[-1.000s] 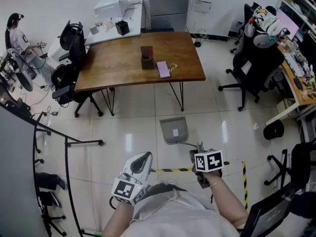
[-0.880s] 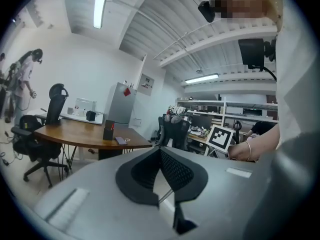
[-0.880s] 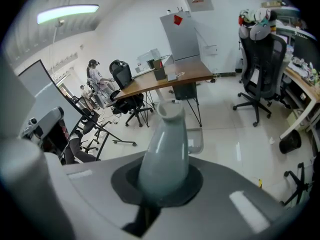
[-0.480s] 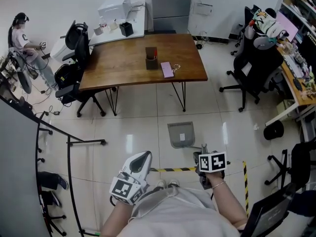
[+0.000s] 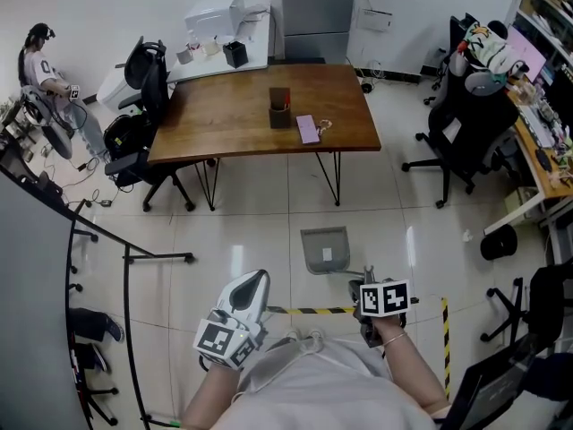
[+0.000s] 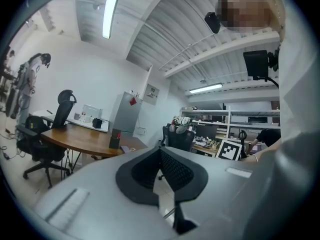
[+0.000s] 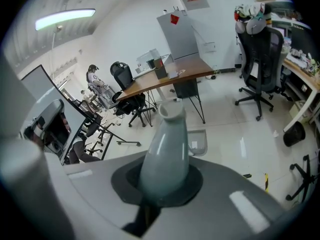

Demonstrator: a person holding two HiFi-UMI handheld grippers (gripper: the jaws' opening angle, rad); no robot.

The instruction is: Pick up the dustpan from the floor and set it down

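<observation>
The dustpan (image 5: 325,249) is out in front of the person, over the pale floor (image 5: 242,231) between the striped tape (image 5: 304,310) and the wooden tabletop (image 5: 242,115). Its pan is open side up, and its handle (image 7: 165,154) slants back toward the person. The right hand-held gripper (image 5: 363,285) pinches that handle. In the right gripper view the grey shaft sits squarely between the dark pads, with the pan visible beyond it. No view makes clear whether the pan rests on the tiles or hangs just above them.

A second ago the pan lay skewed, with one corner turned toward the tabletop. Now it sits square to the person, while the gripper holding it has hardly shifted. That suggests the grip is firm enough to steer the dustpan, so the pick-up seems done or nearly done. What probably remains is choosing a spot and lowering the dustpan.

The left hand-held gripper (image 5: 255,287) takes no part. Its jaws are pressed together on nothing, and it is held beside the person's body, well apart from the dustpan. Office chairs and desks ring the open floor, well clear of the dustpan.
</observation>
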